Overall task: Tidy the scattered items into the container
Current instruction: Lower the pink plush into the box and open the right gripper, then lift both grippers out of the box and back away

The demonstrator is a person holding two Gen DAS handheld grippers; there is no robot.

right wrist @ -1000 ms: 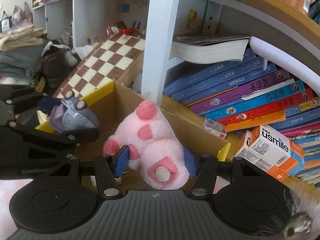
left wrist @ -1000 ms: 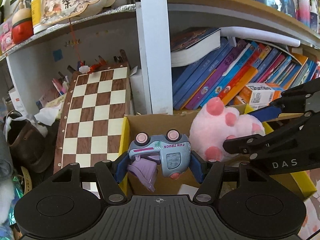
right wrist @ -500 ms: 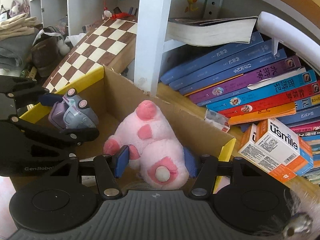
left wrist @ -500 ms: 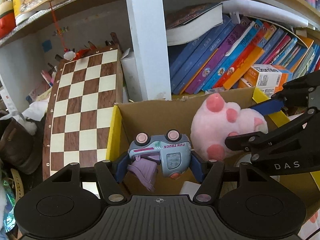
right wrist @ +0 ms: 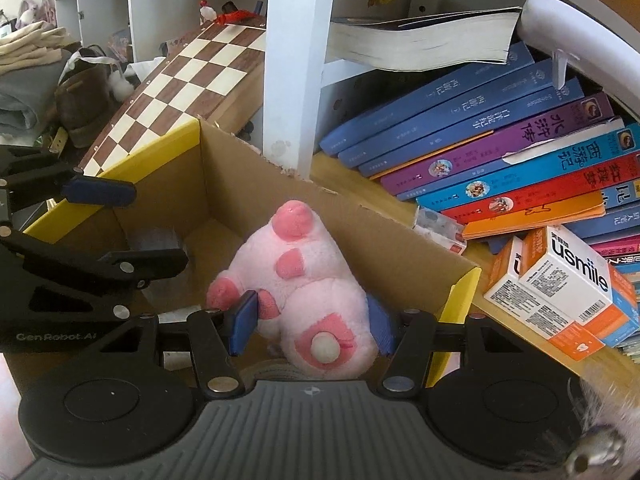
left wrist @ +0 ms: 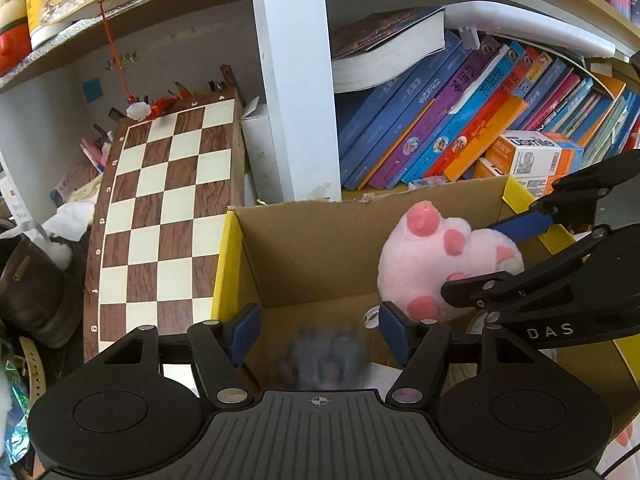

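An open cardboard box (left wrist: 320, 256) with yellow rim edges stands against the bookshelf; it also shows in the right wrist view (right wrist: 384, 240). My left gripper (left wrist: 320, 334) is open over the box. A blue-grey toy truck (left wrist: 324, 360) shows as a motion blur just below its fingers, inside the box; it also shows blurred in the right wrist view (right wrist: 154, 240). My right gripper (right wrist: 308, 322) is shut on a pink plush toy (right wrist: 304, 292) and holds it over the right side of the box. The plush also shows in the left wrist view (left wrist: 440, 256).
A chessboard (left wrist: 164, 220) leans on the shelf left of the box. A white shelf post (left wrist: 296, 80) stands behind the box. Slanted books (right wrist: 500, 140) and an orange-and-white usmile carton (right wrist: 568, 284) lie to the right. A brown bag (right wrist: 80, 104) sits far left.
My left gripper has opened and let go of the toy truck, which is dropping into the box. Both grippers have moved further over the box. The right gripper still holds the plush.
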